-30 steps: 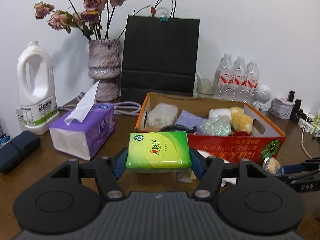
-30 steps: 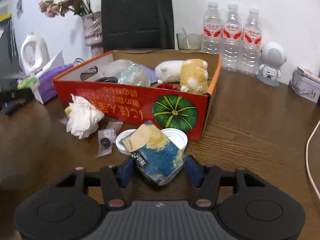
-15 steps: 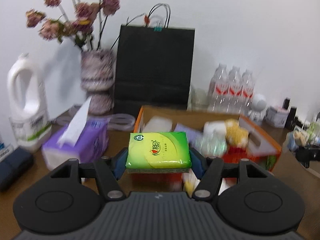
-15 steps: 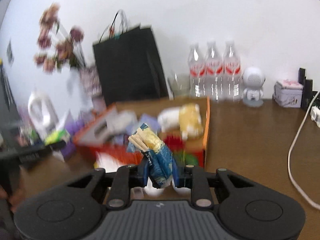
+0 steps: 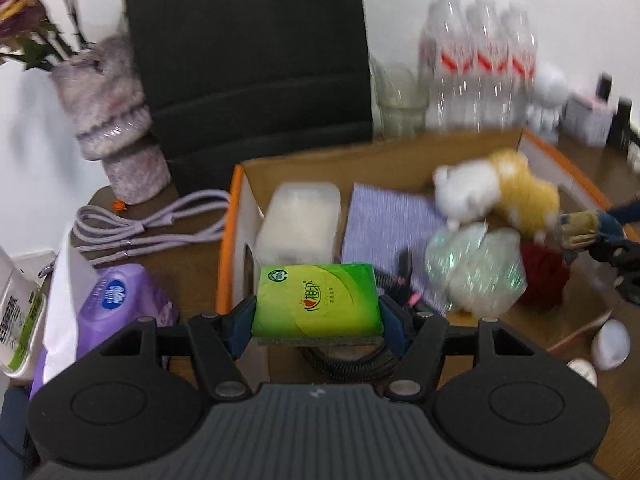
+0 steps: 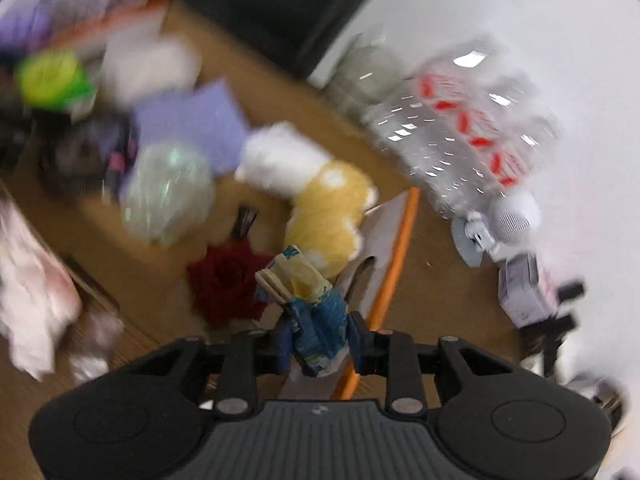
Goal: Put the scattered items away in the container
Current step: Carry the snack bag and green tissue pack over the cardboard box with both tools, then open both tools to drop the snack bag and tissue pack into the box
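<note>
Over the near left corner of the cardboard box [image 5: 236, 216], left gripper [image 5: 318, 320] clamped endwise on a light, squashy green tissue pack [image 5: 318, 300]; over its right wall, right gripper [image 6: 318, 340] pinching a crumpled, soft blue snack packet [image 6: 316, 320] mid-body, jaws just eased slightly.

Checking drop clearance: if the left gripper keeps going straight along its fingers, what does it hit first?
Likely the black coiled cable on the box floor, just beyond the green tissue pack that the left gripper holds. Depth is unclear; the white plastic-wrapped pack lies further on.
</note>
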A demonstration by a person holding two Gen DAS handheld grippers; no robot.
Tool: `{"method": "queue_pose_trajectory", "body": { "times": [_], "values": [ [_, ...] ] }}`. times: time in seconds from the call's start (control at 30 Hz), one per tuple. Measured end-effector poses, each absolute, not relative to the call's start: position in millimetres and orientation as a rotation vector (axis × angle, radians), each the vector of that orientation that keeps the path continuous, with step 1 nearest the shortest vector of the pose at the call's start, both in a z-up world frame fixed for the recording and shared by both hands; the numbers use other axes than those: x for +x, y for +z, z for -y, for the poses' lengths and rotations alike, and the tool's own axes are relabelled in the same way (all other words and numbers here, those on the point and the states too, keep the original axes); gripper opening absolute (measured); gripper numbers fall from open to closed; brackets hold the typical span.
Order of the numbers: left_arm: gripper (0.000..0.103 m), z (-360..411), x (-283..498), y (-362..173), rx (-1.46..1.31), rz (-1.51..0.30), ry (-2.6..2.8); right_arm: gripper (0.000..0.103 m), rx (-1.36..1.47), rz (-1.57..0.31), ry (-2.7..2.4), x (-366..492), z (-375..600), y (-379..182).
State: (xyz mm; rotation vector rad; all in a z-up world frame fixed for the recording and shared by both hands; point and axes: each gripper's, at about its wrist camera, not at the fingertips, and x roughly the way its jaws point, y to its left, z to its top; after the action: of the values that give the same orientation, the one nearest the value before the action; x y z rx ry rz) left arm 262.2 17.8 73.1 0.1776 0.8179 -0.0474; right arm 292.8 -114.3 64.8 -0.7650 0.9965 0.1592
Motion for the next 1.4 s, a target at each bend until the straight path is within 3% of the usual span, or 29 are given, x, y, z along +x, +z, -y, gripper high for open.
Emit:
{"method": "queue_pose_trajectory", "body": {
  "times": [0.03,0.07,0.1,0.13,0.27,0.43,0.53,0.67,0.73,0.77,0.9,1.03,1.07,1.17,1.3,1.4],
  "values": [
    [0.066,-20,263,72,0.163,-0.827,-0.053,0.030,-0.749,-1.019,0.167,299,112,66],
    [0.067,-24,263,72,0.139,-0.832,-0.058,0.041,-0.717,-1.032,0.172,304,113,71],
    [0.067,-28,263,74,0.114,-0.836,-0.062,0.060,-0.670,-1.039,0.187,309,115,77],
    [0.067,-34,263,76,0.088,-0.840,-0.067,0.065,-0.624,-1.042,0.204,314,118,84],
    [0.073,-51,268,88,0.029,-0.852,-0.061,0.059,-0.432,-1.071,0.264,326,134,103],
    [0.076,-54,284,79,-0.036,-0.954,-0.102,0.027,-0.238,-1.111,0.333,339,145,94],
    [0.072,-44,280,70,0.004,-0.961,-0.117,0.018,-0.162,-1.147,0.300,344,155,75],
    [0.071,-38,276,63,0.045,-0.980,-0.126,0.023,-0.077,-1.227,0.335,340,166,67],
    [0.070,-36,275,62,0.055,-0.988,-0.136,0.043,-0.069,-1.192,0.346,335,168,79],
    [0.070,-35,275,61,0.060,-0.991,-0.137,0.043,-0.061,-1.157,0.341,333,170,86],
    [0.070,-31,274,60,0.071,-1.000,-0.121,0.042,-0.121,-1.095,0.234,335,173,95],
    [0.069,-29,272,60,0.067,-1.004,-0.116,0.019,-0.126,-1.129,0.238,337,171,68],
    [0.069,-29,271,60,0.066,-1.004,-0.115,0.019,-0.136,-1.119,0.239,335,167,65],
    [0.074,-29,270,61,0.071,-0.993,-0.105,0.026,-0.143,-1.140,0.232,335,160,65],
    [0.077,-40,271,81,0.028,-0.978,-0.130,0.048,-0.145,-1.132,0.226,332,161,80],
    [0.089,-48,273,106,-0.019,-0.941,-0.100,0.057,-0.080,-1.108,0.235,333,168,103]
  ]
}}
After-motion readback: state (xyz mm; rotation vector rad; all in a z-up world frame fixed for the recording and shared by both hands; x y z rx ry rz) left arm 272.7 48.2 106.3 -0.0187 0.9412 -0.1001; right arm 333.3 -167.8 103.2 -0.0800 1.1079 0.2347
